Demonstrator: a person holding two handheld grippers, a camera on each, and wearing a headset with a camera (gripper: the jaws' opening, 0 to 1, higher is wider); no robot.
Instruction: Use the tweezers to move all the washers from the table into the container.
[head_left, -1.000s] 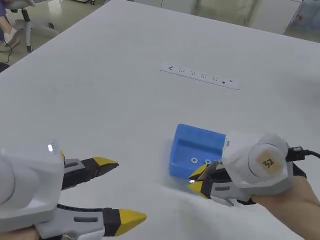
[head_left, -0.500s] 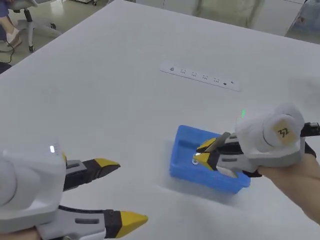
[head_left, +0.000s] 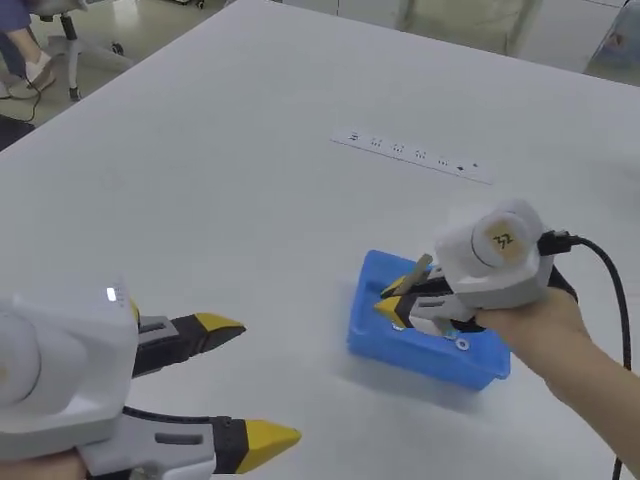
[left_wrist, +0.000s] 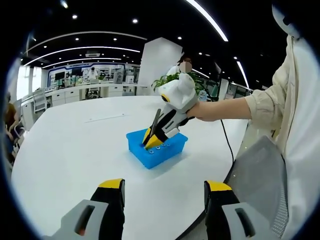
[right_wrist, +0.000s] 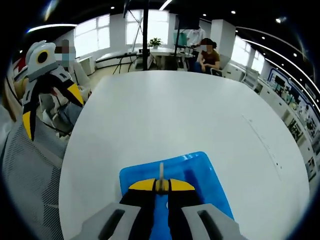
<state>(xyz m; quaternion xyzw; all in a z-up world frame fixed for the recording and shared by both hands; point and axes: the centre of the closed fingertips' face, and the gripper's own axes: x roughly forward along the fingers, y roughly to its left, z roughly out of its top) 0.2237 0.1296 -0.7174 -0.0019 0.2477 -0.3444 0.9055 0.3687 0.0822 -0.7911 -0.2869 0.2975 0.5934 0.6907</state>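
Observation:
A blue container (head_left: 368, 332) sits on the white table, right of centre. My right gripper (head_left: 392, 302) hangs over it, shut on thin metal tweezers (head_left: 419, 268) whose tip points down into the container (right_wrist: 202, 172). In the right gripper view the tweezers (right_wrist: 161, 172) stick out between the closed yellow tips of that gripper (right_wrist: 161, 185). A small washer (head_left: 462, 344) lies inside the container; I cannot tell whether the tweezers hold one. My left gripper (head_left: 262, 380) rests open at the lower left, nothing between its fingers. The left gripper view shows the right gripper (left_wrist: 150, 142) over the container (left_wrist: 167, 152).
A white power strip (head_left: 415, 157) lies on the table beyond the container. An office chair (head_left: 60, 30) stands off the table's far left corner. The white table (head_left: 200, 180) spreads wide around the container. People sit in the background.
My right gripper has moved with the tweezers from the container's near edge up and over it. The left gripper has stayed put.

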